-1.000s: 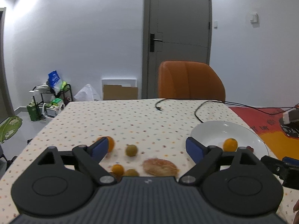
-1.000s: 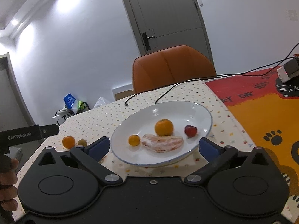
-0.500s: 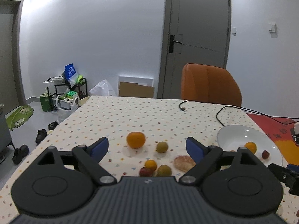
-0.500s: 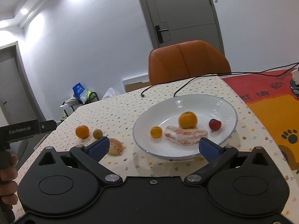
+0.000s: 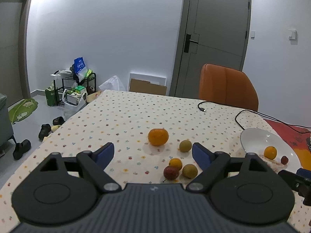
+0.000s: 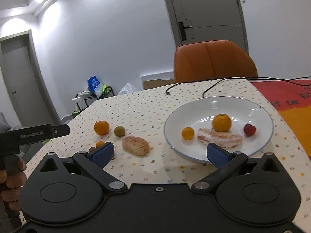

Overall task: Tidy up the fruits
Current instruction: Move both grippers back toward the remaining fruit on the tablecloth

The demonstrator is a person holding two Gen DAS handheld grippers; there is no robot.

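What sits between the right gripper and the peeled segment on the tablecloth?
Nothing visible. The right gripper is open, and only bare tablecloth lies between its fingers and the segment. The plate stands to the segment's right, apart from it.

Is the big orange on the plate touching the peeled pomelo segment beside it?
Cannot tell. In the right wrist view the big orange overlaps the peeled pomelo segment's far edge on the plate; no gap shows, but contact isn't plain.
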